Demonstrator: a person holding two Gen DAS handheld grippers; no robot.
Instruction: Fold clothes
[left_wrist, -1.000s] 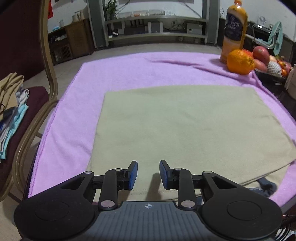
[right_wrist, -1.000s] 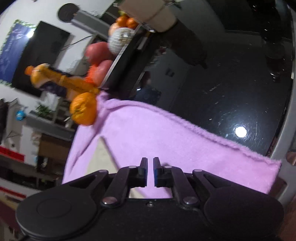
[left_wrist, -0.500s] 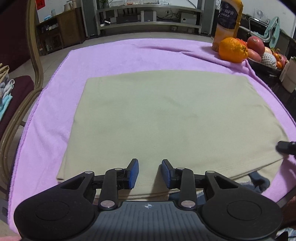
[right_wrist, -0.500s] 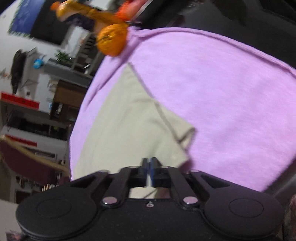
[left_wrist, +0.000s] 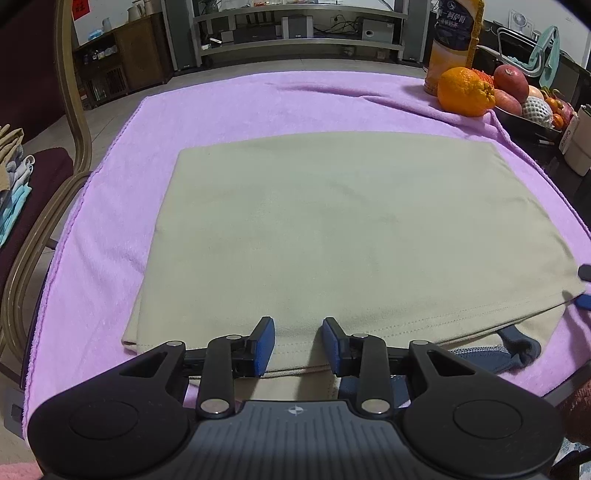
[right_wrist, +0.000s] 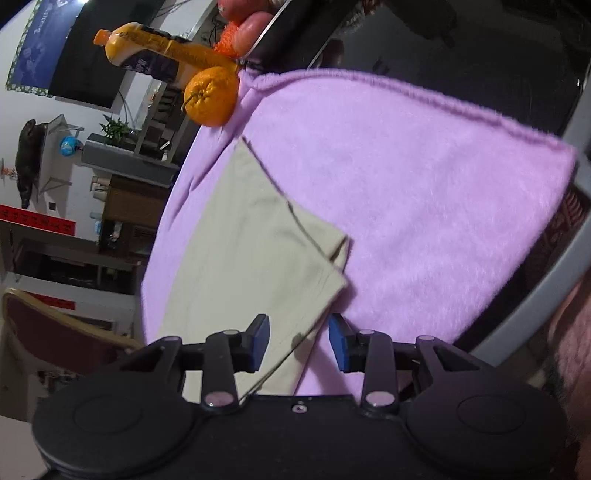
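Observation:
A beige garment (left_wrist: 351, 229) lies flat, folded into a wide rectangle, on a purple towel (left_wrist: 229, 107). A dark blue collar piece (left_wrist: 517, 349) sticks out from under its near right corner. My left gripper (left_wrist: 298, 343) hovers open over the garment's near hem, with nothing between its blue pads. In the right wrist view the garment's (right_wrist: 243, 258) layered corner points toward my right gripper (right_wrist: 298, 341), which is open with the hem edge lying between its fingers. The right gripper's blue fingertips (left_wrist: 584, 301) peek in at the left view's right edge.
An orange (left_wrist: 465, 90), a juice bottle (left_wrist: 456, 33) and a tray of fruit (left_wrist: 532, 99) stand at the far right of the towel (right_wrist: 424, 192). A white cup (left_wrist: 576, 144) sits right. A chair (left_wrist: 44, 206) with stacked clothes (left_wrist: 13, 177) stands left. Bare dark tabletop (right_wrist: 480, 55) lies beyond the towel.
The right gripper has gone from shut to open and swung in over the garment's corner. The left gripper stayed open and settled over the near hem.

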